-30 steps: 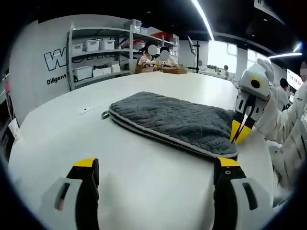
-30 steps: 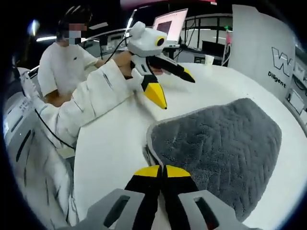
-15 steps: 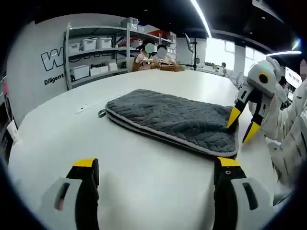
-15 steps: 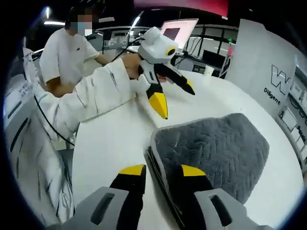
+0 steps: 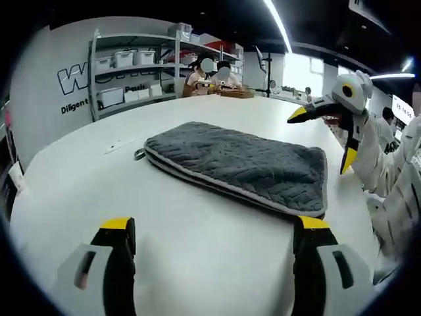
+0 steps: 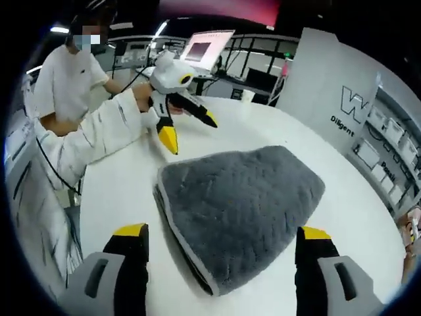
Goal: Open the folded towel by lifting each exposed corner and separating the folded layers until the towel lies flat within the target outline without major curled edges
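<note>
The gray towel (image 5: pixel 240 164) is lying folded on the white table (image 5: pixel 197 263), stacked in layers with a pale trimmed edge facing the camera. In the left gripper view it is sitting at the centre of the frame, its long axis running from centre left to centre right. No target outline is discernible on the table.

The left gripper (image 5: pixel 214 230) is hovering short of the towel with its 2 jaws spread wide, gripping nothing. The right gripper (image 6: pixel 220 234) is likewise standing wide open and empty, with 1 short end of the towel (image 6: pixel 240 204) lying between and just beyond its jaw tips.

Judgement: the right gripper is the nearer one to an exposed corner, at the lower centre of its frame; the first layer is not yet lifted.

The right gripper view is showing the layered short end, plus the left gripper (image 6: pixel 187 128) at the upper left, jaws parted. The left gripper view is showing the full long side, a shelf (image 5: pixel 135 66) at the upper left, and the right gripper (image 5: pixel 325 138) at the upper right, above the towel's far right end.
</note>
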